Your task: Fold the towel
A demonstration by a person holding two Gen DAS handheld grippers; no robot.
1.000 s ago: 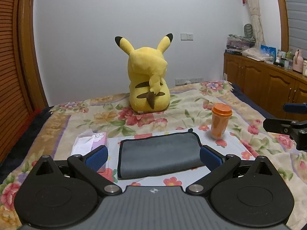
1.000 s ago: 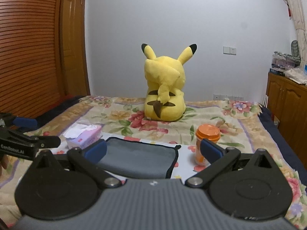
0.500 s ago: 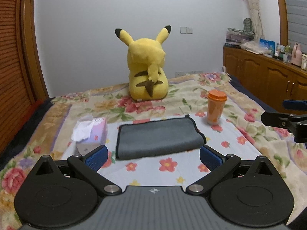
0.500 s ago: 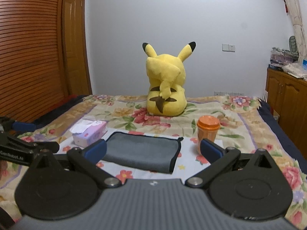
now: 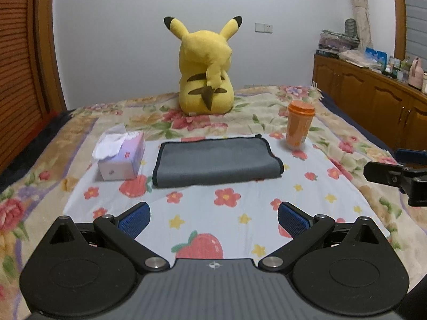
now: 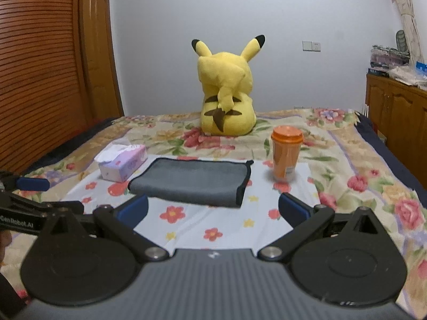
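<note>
My left gripper (image 5: pixel 213 217) and right gripper (image 6: pixel 213 206) hover spread apart, empty, near the folded grey microfibre towel (image 5: pixel 216 161); folding looks finished, so next I'd withdraw.

- The right gripper (image 5: pixel 400 170) is showing only partly at the left wrist view's right edge; the frame is cutting off its body.
- The left gripper (image 6: pixel 34 197) is likewise running off the right wrist view's left edge.
- The towel (image 6: pixel 190 181) is looking soft and blurred along its near edge.
- The cup (image 6: pixel 286 157) label is staying too small to read.
- The clutter (image 5: pixel 373 56) on the cabinet is blurring into shapes too small to tell apart.
- The plush (image 5: pixel 206 72) is facing away, hiding its face.
</note>
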